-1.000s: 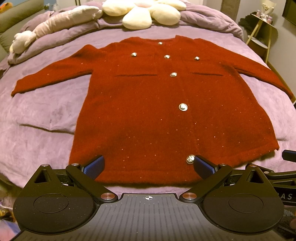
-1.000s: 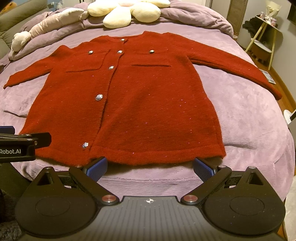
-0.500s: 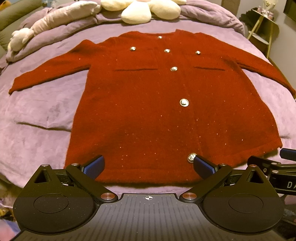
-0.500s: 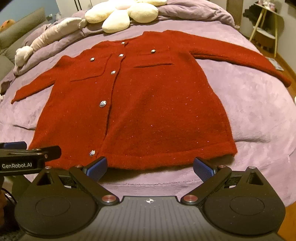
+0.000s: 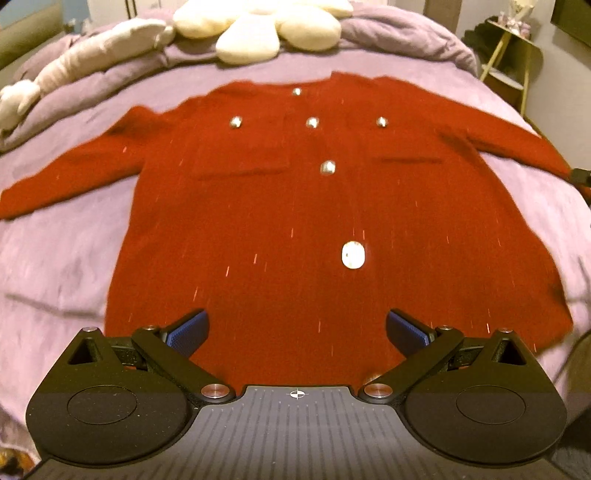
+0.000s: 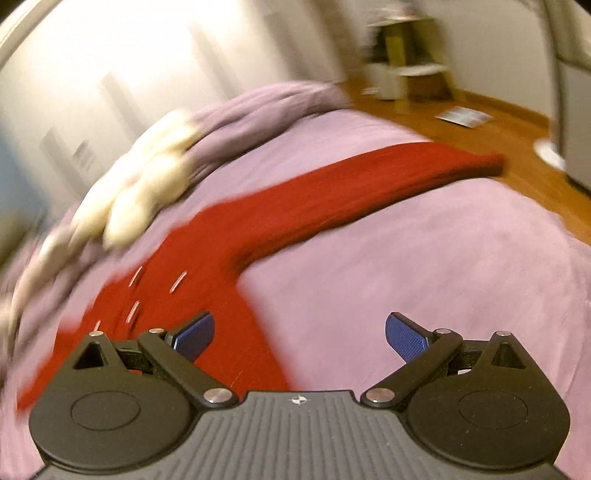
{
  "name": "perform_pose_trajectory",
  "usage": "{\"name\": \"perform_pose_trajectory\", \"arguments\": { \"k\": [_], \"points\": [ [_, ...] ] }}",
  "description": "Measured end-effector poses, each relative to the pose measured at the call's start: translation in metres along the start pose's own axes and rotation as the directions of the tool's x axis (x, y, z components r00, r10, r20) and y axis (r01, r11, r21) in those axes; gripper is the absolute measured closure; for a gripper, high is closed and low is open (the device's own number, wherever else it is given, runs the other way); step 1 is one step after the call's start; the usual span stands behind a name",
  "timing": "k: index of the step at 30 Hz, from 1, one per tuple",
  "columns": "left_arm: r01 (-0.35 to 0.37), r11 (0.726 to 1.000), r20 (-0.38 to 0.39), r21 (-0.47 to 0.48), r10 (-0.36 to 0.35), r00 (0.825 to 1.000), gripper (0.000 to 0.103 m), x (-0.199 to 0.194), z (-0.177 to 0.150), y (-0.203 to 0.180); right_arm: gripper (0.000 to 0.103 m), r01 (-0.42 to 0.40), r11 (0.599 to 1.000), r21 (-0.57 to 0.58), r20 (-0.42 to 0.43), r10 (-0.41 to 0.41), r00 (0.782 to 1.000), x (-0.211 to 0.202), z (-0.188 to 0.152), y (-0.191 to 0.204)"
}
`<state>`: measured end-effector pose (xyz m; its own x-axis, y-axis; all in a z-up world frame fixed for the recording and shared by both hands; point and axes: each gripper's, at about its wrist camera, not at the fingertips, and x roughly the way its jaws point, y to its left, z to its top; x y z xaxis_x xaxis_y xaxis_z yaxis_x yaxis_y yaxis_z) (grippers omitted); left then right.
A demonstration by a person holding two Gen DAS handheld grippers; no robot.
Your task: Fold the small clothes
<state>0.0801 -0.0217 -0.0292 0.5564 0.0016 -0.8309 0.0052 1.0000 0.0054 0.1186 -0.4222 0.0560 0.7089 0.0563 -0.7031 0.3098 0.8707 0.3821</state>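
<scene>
A red knitted cardigan [image 5: 280, 221] with silver buttons lies flat and face up on a purple bed cover [image 5: 55, 258], both sleeves spread out. My left gripper [image 5: 295, 330] hovers open over the lower hem, nothing between its blue pads. In the right wrist view, which is blurred, the cardigan's right sleeve [image 6: 369, 184] stretches toward the bed's edge. My right gripper [image 6: 299, 332] is open above the cover beside the garment's right side, its left pad [image 6: 194, 334] over the red cloth.
A cream flower-shaped cushion [image 5: 258, 33] and a pale long cushion [image 5: 92, 55] lie at the head of the bed. A small side table [image 5: 509, 55] stands at the right. Wooden floor [image 6: 498, 125] lies beyond the bed's right edge.
My left gripper has moved forward over the hem, which is now hidden below it. My right gripper has swung fast to the right, now facing the right sleeve and the floor.
</scene>
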Motion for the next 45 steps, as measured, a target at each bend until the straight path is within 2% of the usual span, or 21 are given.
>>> {"name": "perform_pose_trajectory", "arguments": {
  "k": [3, 5, 6, 11, 14, 16, 19, 21, 24, 26, 28, 31, 34, 37, 38, 40, 41, 42, 43, 44, 45],
  "points": [
    [0.01, 1.0, 0.021, -0.025, -0.009, 1.0, 0.0, 0.017, 0.017, -0.002, 0.004, 0.006, 0.983, 0.186, 0.082, -0.021, 0.996, 0.025, 0.03, -0.049],
    [0.024, 0.998, 0.035, -0.056, -0.022, 0.999, 0.0, 0.03, 0.03, -0.004, 0.008, -0.026, 0.947, 0.32, 0.14, -0.02, 0.99, 0.039, 0.044, -0.083],
    [0.03, 0.997, 0.044, -0.067, -0.027, 0.999, 0.0, 0.035, 0.035, -0.005, 0.012, -0.032, 0.91, 0.413, 0.152, -0.034, 0.988, 0.049, 0.05, -0.102],
    [-0.001, 0.998, 0.082, -0.066, 0.006, 0.997, 0.0, 0.067, 0.054, -0.014, 0.056, -0.071, 0.749, 0.658, 0.175, -0.061, 0.983, 0.098, 0.065, -0.164],
    [-0.001, 0.998, 0.064, -0.06, 0.005, 0.998, 0.0, 0.083, 0.058, -0.017, 0.066, -0.07, 0.66, 0.748, 0.174, -0.092, 0.98, 0.123, 0.074, -0.184],
    [0.005, 0.998, 0.028, -0.067, -0.003, 1.0, 0.0, 0.093, 0.057, -0.015, 0.072, -0.071, 0.638, 0.767, 0.176, -0.102, 0.979, 0.133, 0.08, -0.193],
    [0.015, 0.996, -0.017, -0.086, -0.016, 1.0, 0.0, 0.103, 0.057, -0.01, 0.086, -0.036, 0.659, 0.752, 0.162, -0.131, 0.978, 0.148, 0.088, -0.198],
    [0.031, 0.995, -0.011, -0.09, -0.032, 0.999, 0.0, 0.104, 0.056, -0.006, 0.09, -0.002, 0.695, 0.719, 0.147, -0.149, 0.978, 0.154, 0.091, -0.195],
    [0.054, 0.994, -0.019, -0.092, -0.056, 0.998, 0.0, 0.106, 0.055, -0.001, 0.093, 0.139, 0.808, 0.572, 0.108, -0.242, 0.964, 0.161, 0.115, -0.171],
    [0.072, 0.992, -0.014, -0.101, -0.073, 0.997, 0.0, 0.108, 0.054, 0.002, 0.094, 0.231, 0.893, 0.386, 0.165, -0.313, 0.935, 0.155, 0.129, -0.13],
    [0.083, 0.991, -0.011, -0.106, -0.084, 0.996, 0.0, 0.107, 0.054, 0.005, 0.094, 0.262, 0.955, 0.139, 0.283, -0.292, 0.914, 0.145, 0.137, -0.071],
    [0.075, 0.995, -0.016, -0.07, -0.076, 0.997, 0.0, 0.106, 0.055, 0.002, 0.094, 0.233, 0.946, -0.225, 0.394, -0.131, 0.91, 0.132, 0.119, 0.025],
    [0.096, 0.991, 0.008, -0.088, -0.096, 0.995, 0.0, 0.102, 0.063, 0.004, 0.094, 0.152, 0.832, -0.534, 0.367, 0.066, 0.928, 0.131, 0.077, 0.107],
    [0.181, 0.971, 0.072, -0.155, -0.171, 0.983, 0.0, 0.096, 0.076, 0.019, 0.094, 0.062, 0.628, -0.776, 0.226, 0.185, 0.956, 0.149, 0.012, 0.169],
    [0.195, 0.965, 0.089, -0.174, -0.181, 0.979, 0.0, 0.095, 0.082, 0.023, 0.094, 0.045, 0.571, -0.82, 0.182, 0.184, 0.966, 0.158, -0.005, 0.179],
    [0.245, 0.946, 0.14, -0.213, -0.219, 0.966, 0.0, 0.094, 0.098, 0.032, 0.091, 0.018, 0.414, -0.91, 0.075, 0.121, 0.99, 0.185, -0.047, 0.195],
    [0.269, 0.936, 0.152, -0.226, -0.239, 0.959, 0.0, 0.096, 0.106, 0.033, 0.084, 0.001, 0.358, -0.934, 0.029, 0.072, 0.997, 0.198, -0.062, 0.197],
    [0.299, 0.924, 0.158, -0.238, -0.267, 0.951, 0.0, 0.101, 0.116, 0.034, 0.085, 0.005, 0.309, -0.951, 0.016, 0.032, 0.999, 0.208, -0.076, 0.197],
    [0.344, 0.905, 0.156, -0.249, -0.313, 0.937, 0.0, 0.107, 0.127, 0.032, 0.085, 0.065, 0.264, -0.962, 0.083, 0.056, 0.995, 0.207, -0.089, 0.194],
    [0.385, 0.885, 0.153, -0.262, -0.356, 0.922, 0.0, 0.115, 0.137, 0.03, 0.084, 0.081, 0.246, -0.966, 0.099, 0.062, 0.993, 0.201, -0.098, 0.201],
    [0.414, 0.867, 0.151, -0.277, -0.386, 0.91, 0.0, 0.123, 0.145, 0.028, 0.082, 0.077, 0.264, -0.961, 0.097, 0.061, 0.993, 0.195, -0.096, 0.202]
  ]
}}
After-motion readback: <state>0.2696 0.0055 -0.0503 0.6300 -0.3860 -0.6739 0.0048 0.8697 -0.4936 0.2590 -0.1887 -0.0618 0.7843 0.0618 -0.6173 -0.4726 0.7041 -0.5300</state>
